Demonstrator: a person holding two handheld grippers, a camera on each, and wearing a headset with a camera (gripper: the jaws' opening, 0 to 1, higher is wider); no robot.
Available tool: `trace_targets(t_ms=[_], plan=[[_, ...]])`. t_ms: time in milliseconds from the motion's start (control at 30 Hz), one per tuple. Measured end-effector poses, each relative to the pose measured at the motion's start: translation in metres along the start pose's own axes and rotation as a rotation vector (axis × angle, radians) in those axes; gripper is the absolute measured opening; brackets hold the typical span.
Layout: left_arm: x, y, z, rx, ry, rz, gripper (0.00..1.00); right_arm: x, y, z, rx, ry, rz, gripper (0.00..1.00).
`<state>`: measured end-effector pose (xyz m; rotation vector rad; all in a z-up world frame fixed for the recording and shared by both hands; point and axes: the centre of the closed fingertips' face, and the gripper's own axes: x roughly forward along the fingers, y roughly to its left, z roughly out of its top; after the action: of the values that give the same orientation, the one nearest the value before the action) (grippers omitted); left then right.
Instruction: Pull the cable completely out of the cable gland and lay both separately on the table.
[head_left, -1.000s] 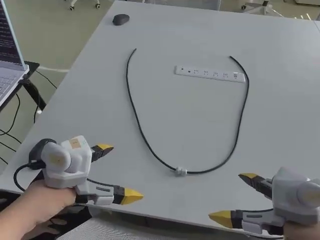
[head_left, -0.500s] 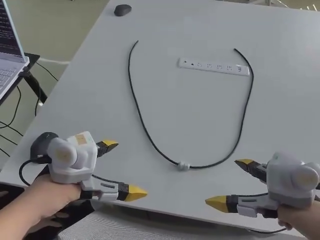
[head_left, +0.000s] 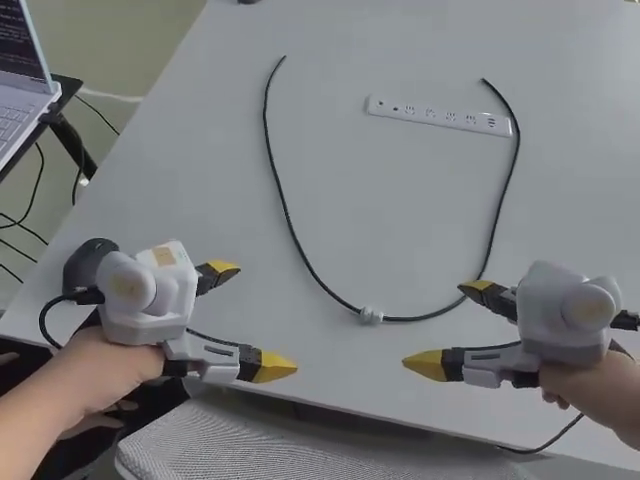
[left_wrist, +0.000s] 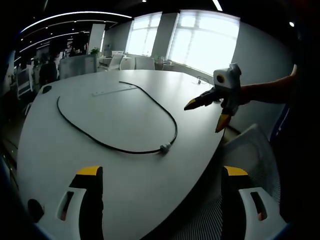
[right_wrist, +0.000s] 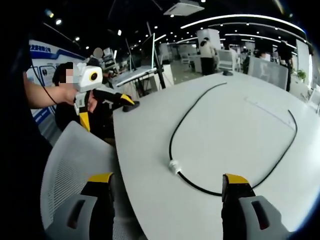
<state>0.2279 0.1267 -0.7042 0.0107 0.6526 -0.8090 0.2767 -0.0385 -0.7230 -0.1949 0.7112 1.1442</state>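
A long black cable (head_left: 290, 230) lies in a wide U on the white table (head_left: 400, 230). A small white cable gland (head_left: 371, 315) sits threaded on it at the bottom of the U; the gland (left_wrist: 164, 148) (right_wrist: 173, 166) also appears in both gripper views. My left gripper (head_left: 245, 318) hovers open over the table's near edge, left of the gland. My right gripper (head_left: 452, 326) is open too, to the right of the gland and close to the cable. Neither holds anything.
A white power strip (head_left: 438, 115) lies inside the U near its far right end. A laptop (head_left: 20, 90) stands on a side stand at far left. A mesh chair back (head_left: 200, 455) sits below the table's near edge.
Both grippers have come closer together toward the gland, the right one rising and moving left. The head camera has dipped, so the table scene sits higher in the picture.
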Motion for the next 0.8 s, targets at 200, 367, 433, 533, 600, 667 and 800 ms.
trace_targets(t_ms=[200,367,433,533,600,667,800], plan=[[0.0,0.001,0.004,0.006,-0.003,-0.001,0.98,0.01,-0.002,0.005,-0.039,0.02,0.008,0.84],[0.001,-0.001,0.005,0.012,0.003,-0.009,0.98,0.024,-0.003,0.001,-0.074,0.071,0.029,0.8],[0.001,-0.001,0.005,0.011,0.005,-0.009,0.98,0.028,-0.005,-0.001,-0.083,0.09,0.033,0.78],[0.001,-0.002,0.006,0.006,0.004,-0.014,0.97,0.035,-0.008,-0.004,-0.094,0.109,0.039,0.75],[0.001,-0.002,0.006,0.008,0.006,-0.015,0.97,0.039,-0.011,-0.006,-0.097,0.121,0.043,0.72],[0.001,-0.001,0.006,0.008,0.009,-0.015,0.97,0.043,-0.011,-0.01,-0.116,0.141,0.05,0.7],[0.0,0.0,0.004,0.003,0.01,-0.016,0.97,0.05,-0.012,-0.014,-0.13,0.165,0.061,0.67]])
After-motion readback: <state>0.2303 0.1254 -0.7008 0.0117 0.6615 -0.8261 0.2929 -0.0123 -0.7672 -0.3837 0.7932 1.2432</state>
